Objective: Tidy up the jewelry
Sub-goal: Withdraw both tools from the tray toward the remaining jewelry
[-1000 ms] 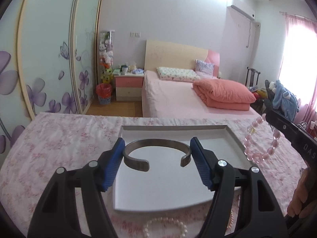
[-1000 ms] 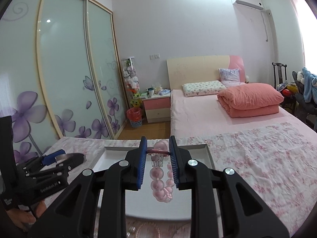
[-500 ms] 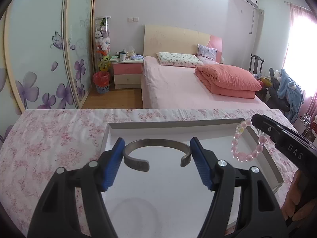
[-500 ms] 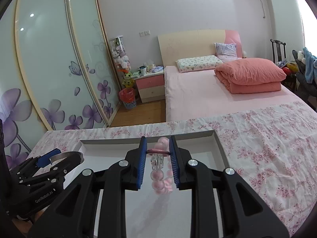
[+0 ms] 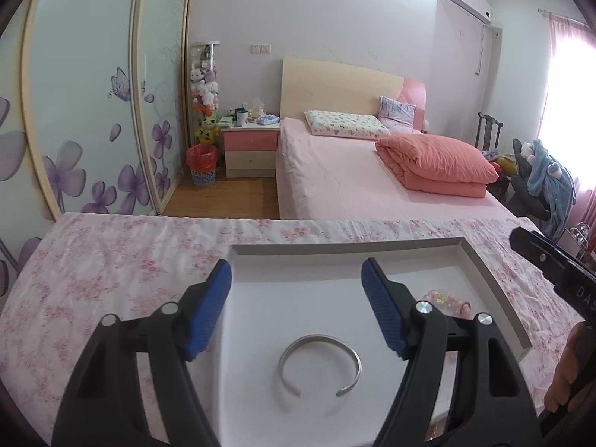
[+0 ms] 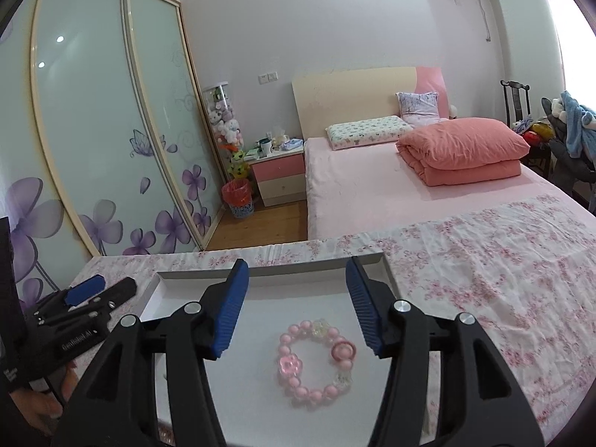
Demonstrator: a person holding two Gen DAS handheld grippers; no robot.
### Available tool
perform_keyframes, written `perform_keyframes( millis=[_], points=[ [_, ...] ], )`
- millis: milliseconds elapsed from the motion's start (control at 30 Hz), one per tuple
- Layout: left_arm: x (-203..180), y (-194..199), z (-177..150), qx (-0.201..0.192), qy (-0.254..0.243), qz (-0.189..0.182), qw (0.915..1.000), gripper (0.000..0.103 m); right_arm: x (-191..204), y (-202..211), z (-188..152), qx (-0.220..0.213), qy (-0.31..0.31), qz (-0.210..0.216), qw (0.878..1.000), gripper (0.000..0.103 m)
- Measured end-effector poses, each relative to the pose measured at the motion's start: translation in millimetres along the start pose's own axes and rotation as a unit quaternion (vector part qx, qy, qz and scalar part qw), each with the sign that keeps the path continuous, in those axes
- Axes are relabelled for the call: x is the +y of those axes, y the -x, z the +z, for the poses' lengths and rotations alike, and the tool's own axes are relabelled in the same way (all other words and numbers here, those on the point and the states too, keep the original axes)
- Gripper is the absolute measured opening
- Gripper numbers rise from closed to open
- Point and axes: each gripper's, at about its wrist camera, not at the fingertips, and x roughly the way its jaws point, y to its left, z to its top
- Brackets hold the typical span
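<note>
— Silver first: through my left wrist camera the metal cuff bangle (image 5: 319, 364) lies flat on the white tray (image 5: 491, 290), its gap turned toward me.

— Is your left gripper (image 5: 297, 290) holding it?

— No. Its blue pads (image 5: 208, 311) stand spread wide with nothing between them, and the bangle sits below and between them, untouched. Behind the right-hand finger I can make out part of a pink beaded bracelet (image 5: 445, 300), also on the tray floor, nearer the right wall. The right gripper's black body (image 5: 555, 272) pokes in at the right edge, and the tray rests on a floral tablecloth (image 5: 93, 272).

— And your right wrist camera?

— The pink beaded bracelet (image 6: 316, 361) lies as a full loop on the tray (image 6: 152, 294), with a flower charm, a round pink charm and a few clear beads in it. My right gripper (image 6: 296, 311) is parted wide above it, pads (image 6: 231, 313) on either side and clear of the beads.

— Can you see the bangle there?

— No, it is out of this view. I only see the left gripper (image 6: 95, 288) at the left, beside the tray's left wall, over the floral tablecloth (image 6: 484, 260). A pink bed (image 6: 391, 193) stands beyond the table.
</note>
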Motion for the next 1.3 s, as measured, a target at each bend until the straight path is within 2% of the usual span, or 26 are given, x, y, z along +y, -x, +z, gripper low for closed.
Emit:
perform_keyframes(
  millis=[200,400,533,733,1100,1233,1300],
  points=[
    [13.2,42.0,-22.5,-0.004,-0.004,-0.002,1.0000,0.071,-5.4,33.0,-19.3,0.003,0.010,-0.002,1.000,0.055],
    [15.5,74.2,-65.1,0.024,-0.018,-0.018,0.9994,0.073,-19.6,60.0,-50.9,0.034,0.013,-0.014,0.999,0.055],
    [11.2,78.8,-90.3,0.058,-0.027,-0.022,0.9977,0.074,-27.5,73.8,-73.3,0.058,0.013,-0.023,0.998,0.055],
    [4.3,64.4,-117.3,0.105,-0.042,-0.008,0.9935,0.074,-37.0,85.6,-102.7,0.088,0.022,-0.041,0.995,0.055],
    [0.6,40.8,-133.6,0.158,-0.045,0.011,0.9863,0.056,-51.6,87.6,-126.0,0.124,0.014,-0.060,0.990,0.055],
    [-1.0,39.1,-133.2,0.157,-0.046,0.012,0.9865,0.051,-53.9,87.8,-127.3,0.125,0.012,-0.061,0.990,0.055],
    [-3.0,39.1,-133.7,0.155,-0.048,0.011,0.9866,0.042,-55.2,88.0,-128.2,0.126,0.011,-0.062,0.990,0.055]
  ],
)
